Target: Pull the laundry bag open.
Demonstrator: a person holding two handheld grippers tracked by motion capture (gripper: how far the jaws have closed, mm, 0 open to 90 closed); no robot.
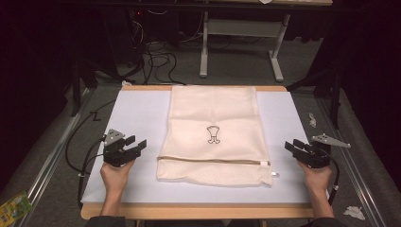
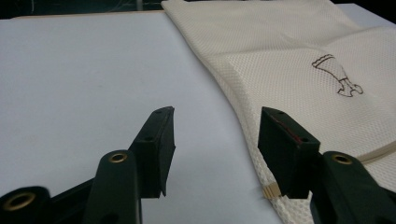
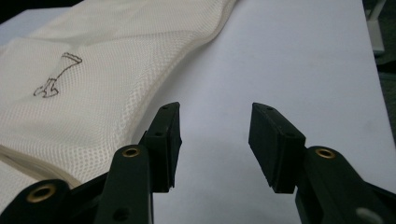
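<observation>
A cream mesh laundry bag point(image 1: 213, 123) lies flat in the middle of the white table top point(image 1: 137, 113), with a small dark outline print point(image 1: 213, 134) and a zipper point(image 1: 213, 160) running across near its front end. My left gripper point(image 1: 139, 143) rests open on the table just left of the bag, nothing between its jaws. In the left gripper view the bag's edge point(image 2: 233, 88) runs between the jaws toward the right one. My right gripper point(image 1: 289, 145) stands open on the bare table right of the bag, whose mesh point(image 3: 93, 107) lies beside its left jaw.
The table's wooden front edge point(image 1: 198, 211) faces the person. Dark cables point(image 1: 75, 142) trail off the left side. Metal rails point(image 1: 52, 156) flank the table. A grey table frame point(image 1: 236, 47) and tangled wires stand behind. A green packet point(image 1: 12, 205) lies on the floor at left.
</observation>
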